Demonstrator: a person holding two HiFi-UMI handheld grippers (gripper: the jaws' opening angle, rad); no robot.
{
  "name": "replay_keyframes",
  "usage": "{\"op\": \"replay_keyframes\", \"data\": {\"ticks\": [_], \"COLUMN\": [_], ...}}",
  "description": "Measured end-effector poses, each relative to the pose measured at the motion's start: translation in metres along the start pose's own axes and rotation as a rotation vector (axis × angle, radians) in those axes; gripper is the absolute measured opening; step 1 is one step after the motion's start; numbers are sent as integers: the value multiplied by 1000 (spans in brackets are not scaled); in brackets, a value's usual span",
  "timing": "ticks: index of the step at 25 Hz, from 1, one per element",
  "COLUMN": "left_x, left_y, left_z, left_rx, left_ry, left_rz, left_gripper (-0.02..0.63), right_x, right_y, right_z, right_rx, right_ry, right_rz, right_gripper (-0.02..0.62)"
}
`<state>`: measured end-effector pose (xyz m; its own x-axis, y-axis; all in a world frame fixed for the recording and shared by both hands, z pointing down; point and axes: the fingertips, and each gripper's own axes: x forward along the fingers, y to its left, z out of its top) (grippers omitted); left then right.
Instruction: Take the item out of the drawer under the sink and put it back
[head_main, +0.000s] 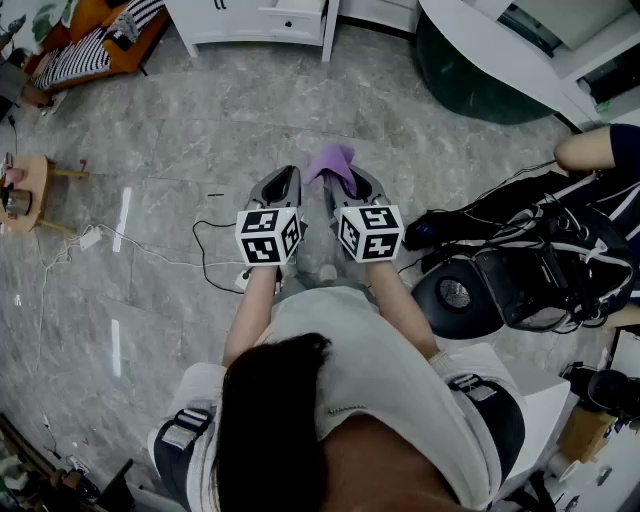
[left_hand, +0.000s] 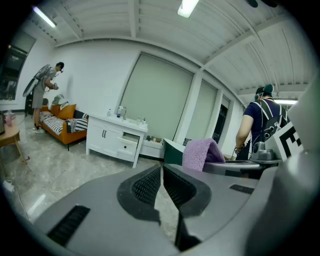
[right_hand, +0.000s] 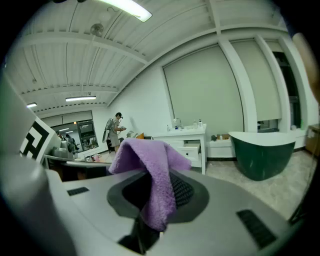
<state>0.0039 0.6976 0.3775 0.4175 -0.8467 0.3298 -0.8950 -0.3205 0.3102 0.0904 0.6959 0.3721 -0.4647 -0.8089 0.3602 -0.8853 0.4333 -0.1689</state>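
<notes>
A purple cloth (head_main: 333, 161) hangs folded over the tips of my right gripper (head_main: 346, 180), which is shut on it above the floor. In the right gripper view the cloth (right_hand: 150, 165) is pinched between the dark pads and drapes to both sides. My left gripper (head_main: 288, 178) is held just to its left, shut with nothing between its fingers; in its own view the pads meet at the tip (left_hand: 161, 169) and the cloth (left_hand: 200, 152) shows to the right. Ahead stands the white sink cabinet (left_hand: 114, 137) with a drawer (left_hand: 130, 142) pulled out a little.
A dark green tub (head_main: 470, 65) stands to the cabinet's right. An orange striped sofa (left_hand: 62, 122) and a person (left_hand: 42, 92) are at far left. A second person with bags (head_main: 560, 250) is close on my right. Cables (head_main: 150, 255) lie on the grey floor.
</notes>
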Motion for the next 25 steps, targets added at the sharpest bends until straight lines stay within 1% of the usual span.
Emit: {"op": "replay_keyframes", "data": {"ticks": [11, 14, 17, 25], "left_x": [4, 5, 7, 16], "left_y": [8, 16, 25, 46], "left_z": [1, -1, -1, 0], "left_rx": [0, -8, -19, -25], "left_ry": [-3, 1, 4, 21], "left_rz": [12, 20, 30, 30], "left_gripper": [20, 20, 20, 20], "right_x": [9, 16, 23, 43], "right_y": [2, 10, 14, 17], "right_z": [0, 1, 2, 0], "right_rx": [10, -12, -5, 23], "right_ry": [-3, -1, 1, 12], "right_rz": [-5, 11, 23, 10], "right_gripper": [81, 81, 81, 81]}}
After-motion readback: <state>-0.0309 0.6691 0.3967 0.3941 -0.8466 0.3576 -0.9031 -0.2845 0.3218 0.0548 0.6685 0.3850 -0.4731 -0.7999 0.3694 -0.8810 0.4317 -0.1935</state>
